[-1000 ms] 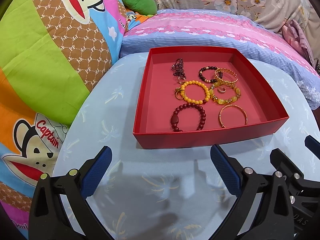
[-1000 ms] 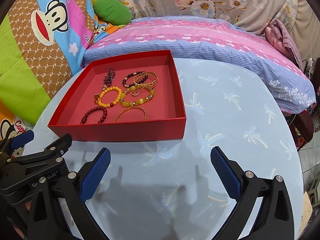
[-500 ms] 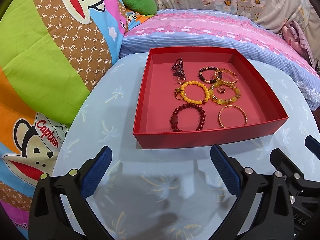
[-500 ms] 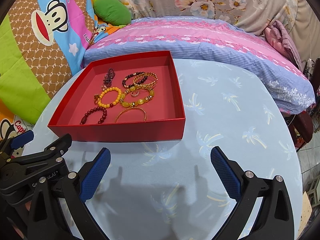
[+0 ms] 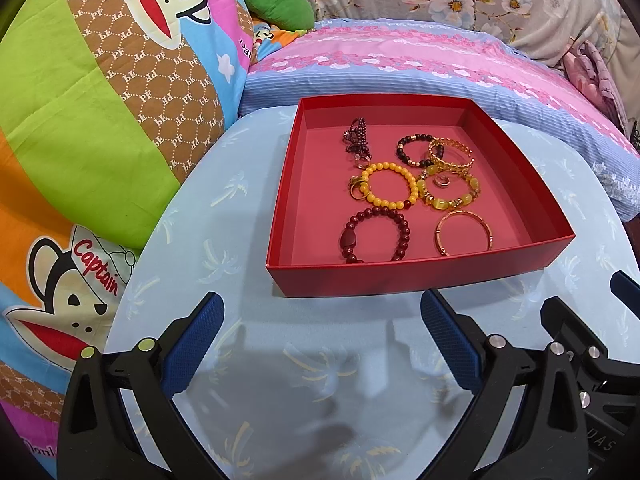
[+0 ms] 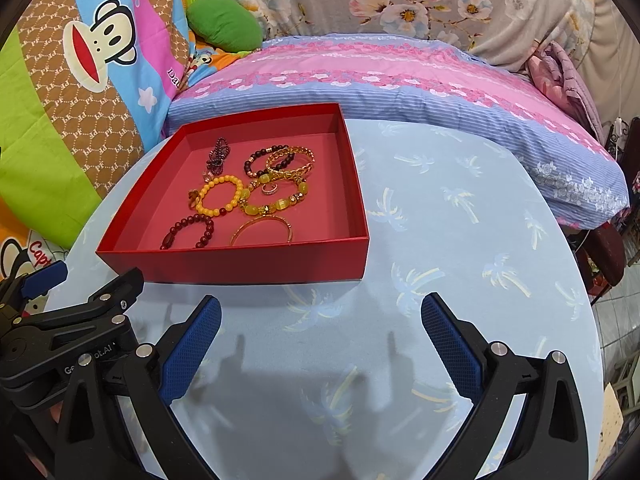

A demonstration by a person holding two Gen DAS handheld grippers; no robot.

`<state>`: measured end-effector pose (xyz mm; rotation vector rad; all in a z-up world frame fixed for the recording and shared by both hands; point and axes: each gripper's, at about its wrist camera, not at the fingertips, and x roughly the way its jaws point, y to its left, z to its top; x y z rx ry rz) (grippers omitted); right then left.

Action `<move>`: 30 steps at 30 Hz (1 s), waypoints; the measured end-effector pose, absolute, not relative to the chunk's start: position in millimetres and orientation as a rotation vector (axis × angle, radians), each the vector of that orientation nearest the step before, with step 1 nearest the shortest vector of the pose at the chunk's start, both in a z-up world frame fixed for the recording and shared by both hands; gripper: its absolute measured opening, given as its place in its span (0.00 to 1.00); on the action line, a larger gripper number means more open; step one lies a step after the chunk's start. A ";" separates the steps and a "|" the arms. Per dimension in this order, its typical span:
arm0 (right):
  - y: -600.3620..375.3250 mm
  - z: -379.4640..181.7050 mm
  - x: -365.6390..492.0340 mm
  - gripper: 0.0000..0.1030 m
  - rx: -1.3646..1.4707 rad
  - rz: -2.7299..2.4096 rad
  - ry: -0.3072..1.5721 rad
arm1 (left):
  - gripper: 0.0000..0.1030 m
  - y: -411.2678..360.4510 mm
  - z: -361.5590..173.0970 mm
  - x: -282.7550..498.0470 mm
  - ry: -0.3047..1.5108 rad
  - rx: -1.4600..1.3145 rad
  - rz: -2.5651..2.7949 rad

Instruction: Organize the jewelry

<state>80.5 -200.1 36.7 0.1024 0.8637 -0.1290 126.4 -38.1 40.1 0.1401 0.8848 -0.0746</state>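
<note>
A red open box [image 5: 400,276] [image 6: 240,268] stands on the round table and holds several bracelets: a dark red bead bracelet [image 5: 376,234], a yellow bead bracelet [image 5: 390,184], a gold bangle [image 5: 464,232], an amber stone bracelet [image 5: 452,194], a gold chain bracelet [image 5: 450,156] and a dark bead strand [image 5: 356,140]. My left gripper [image 5: 320,336] is open and empty, just short of the box's near wall. My right gripper [image 6: 320,336] is open and empty, near the box's front right corner.
The table [image 6: 460,240] has a light blue cloth with palm prints. A pink and blue pillow [image 6: 400,80] lies behind it. A monkey-print quilt [image 5: 100,100] rises at the left. The table's right edge drops to the floor [image 6: 616,360].
</note>
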 end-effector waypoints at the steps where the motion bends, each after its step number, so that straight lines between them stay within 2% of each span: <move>1: -200.2 36.6 80.8 0.94 0.103 -0.128 0.865 | 0.91 -38.0 40.0 126.6 0.886 0.140 -0.075; 12: -203.3 42.0 83.6 0.94 0.097 -0.132 0.878 | 0.92 -37.7 37.0 131.8 0.965 0.108 -0.087; 30: -203.8 40.3 87.1 0.94 0.092 -0.129 0.879 | 0.92 -40.1 36.7 135.8 0.957 0.123 -0.093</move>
